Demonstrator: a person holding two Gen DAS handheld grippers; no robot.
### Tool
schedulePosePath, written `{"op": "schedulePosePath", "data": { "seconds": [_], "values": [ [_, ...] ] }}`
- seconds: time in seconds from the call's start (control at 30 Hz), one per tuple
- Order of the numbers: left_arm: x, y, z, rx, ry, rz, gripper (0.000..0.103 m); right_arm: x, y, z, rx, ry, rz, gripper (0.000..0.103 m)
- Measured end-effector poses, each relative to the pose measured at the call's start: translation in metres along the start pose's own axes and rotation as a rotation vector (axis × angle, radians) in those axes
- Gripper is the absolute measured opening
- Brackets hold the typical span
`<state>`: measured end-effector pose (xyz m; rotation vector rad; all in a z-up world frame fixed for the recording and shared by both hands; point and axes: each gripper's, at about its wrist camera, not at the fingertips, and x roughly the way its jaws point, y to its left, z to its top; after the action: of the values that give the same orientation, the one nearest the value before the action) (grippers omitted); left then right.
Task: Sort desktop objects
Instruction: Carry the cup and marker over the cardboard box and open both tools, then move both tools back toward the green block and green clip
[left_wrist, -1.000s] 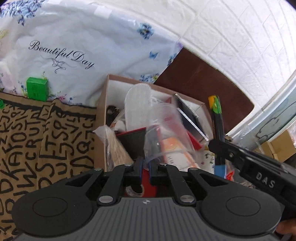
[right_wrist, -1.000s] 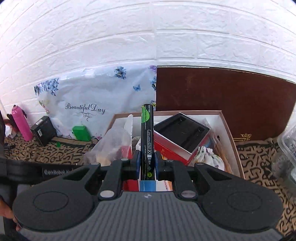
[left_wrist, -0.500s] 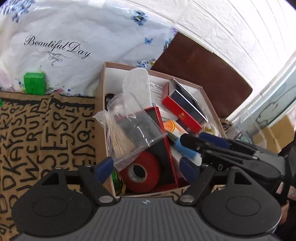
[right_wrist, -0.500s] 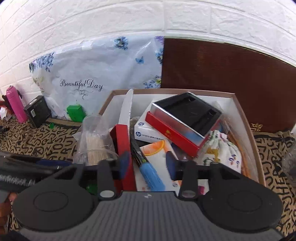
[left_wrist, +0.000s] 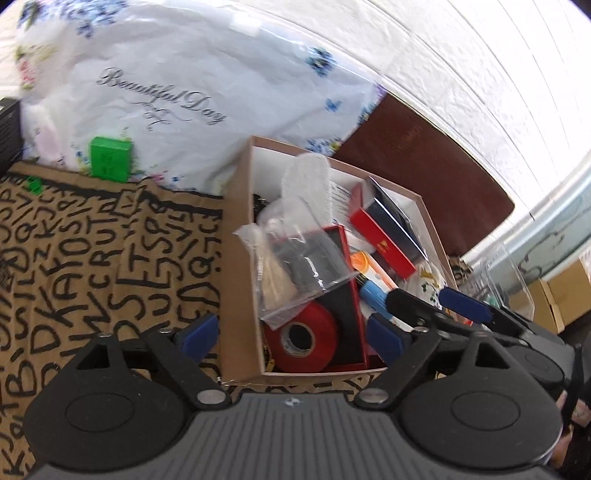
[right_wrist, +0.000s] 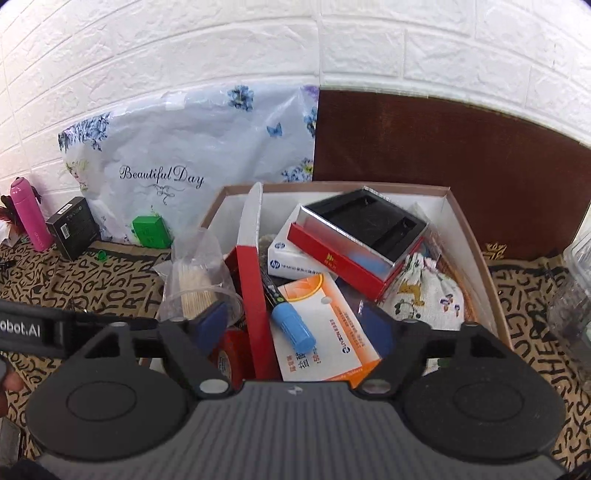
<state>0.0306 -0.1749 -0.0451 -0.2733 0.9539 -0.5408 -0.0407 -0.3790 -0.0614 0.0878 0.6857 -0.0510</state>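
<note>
cardboard box (right_wrist: 476, 236) with brown outside and white inner walls sits on a tan cloth (left_wrist: 92, 258) printed with black letters, and it is crammed with sorted things. the left gripper (left_wrist: 291, 336) hangs over the near left corner of the box, its blue-padded jaws having just been opening; they stand wide apart and grasp nothing, one pad over the cloth outside the box wall, the other over the inside. just past it lies a crinkled clear plastic bag (left_wrist: 295, 258) holding a bundle of thin wooden sticks, resting partly on a glossy red tape roll (left_wrist: 303, 338) with a round dark core. the right gripper (right_wrist: 295, 325) has also just been opening and is released, nothing pressed between its pads; below the gap lies a dark marker (right_wrist: 288, 314) with a smooth blue cap, lying flat on an orange and white carton (right_wrist: 332, 332). beside these a flat red box lid (right_wrist: 251, 280) stands on edge, and further back a red tray with a black moulded insert (right_wrist: 362, 236) rests tilted on a white carton. a soft printed cloth pouch (right_wrist: 424, 291) slumps at the right side. behind the box leans a floppy flowered plastic bag (right_wrist: 184, 147) and a brown board (right_wrist: 443, 166) against a white brick-patterned wall, with a small green block (right_wrist: 151, 230) at the bag's foot.
</note>
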Motion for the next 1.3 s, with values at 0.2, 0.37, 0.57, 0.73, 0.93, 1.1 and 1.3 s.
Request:
{"op": "schedulePosePath", "data": {
  "seconds": [0.2, 0.37, 0.57, 0.73, 0.93, 1.1, 1.3],
  "values": [
    [-0.013, 0.025, 0.000, -0.126, 0.029, -0.007, 0.099, -0.013, 0.014, 0.004, -0.020, -0.020, 0.014, 0.088],
    [-0.031, 0.052, -0.008, -0.227, 0.018, -0.015, 0.099, -0.026, 0.033, 0.007, -0.050, -0.042, 0.057, 0.089],
    [-0.057, 0.086, -0.017, -0.321, -0.025, 0.031, 0.100, -0.037, 0.063, 0.010, -0.098, -0.062, 0.121, 0.089],
    [-0.077, 0.115, -0.017, -0.364, -0.057, 0.089, 0.099, -0.039, 0.097, 0.010, -0.136, -0.063, 0.188, 0.089],
    [-0.092, 0.151, -0.011, -0.407, -0.085, 0.178, 0.099, -0.028, 0.137, 0.009, -0.175, -0.043, 0.245, 0.089],
    [-0.093, 0.180, 0.005, -0.409, -0.131, 0.270, 0.099, -0.003, 0.165, 0.020, -0.153, -0.025, 0.242, 0.089],
    [-0.071, 0.212, 0.034, -0.364, -0.151, 0.318, 0.099, 0.039, 0.203, 0.040, -0.165, -0.006, 0.196, 0.089]
  ]
}}
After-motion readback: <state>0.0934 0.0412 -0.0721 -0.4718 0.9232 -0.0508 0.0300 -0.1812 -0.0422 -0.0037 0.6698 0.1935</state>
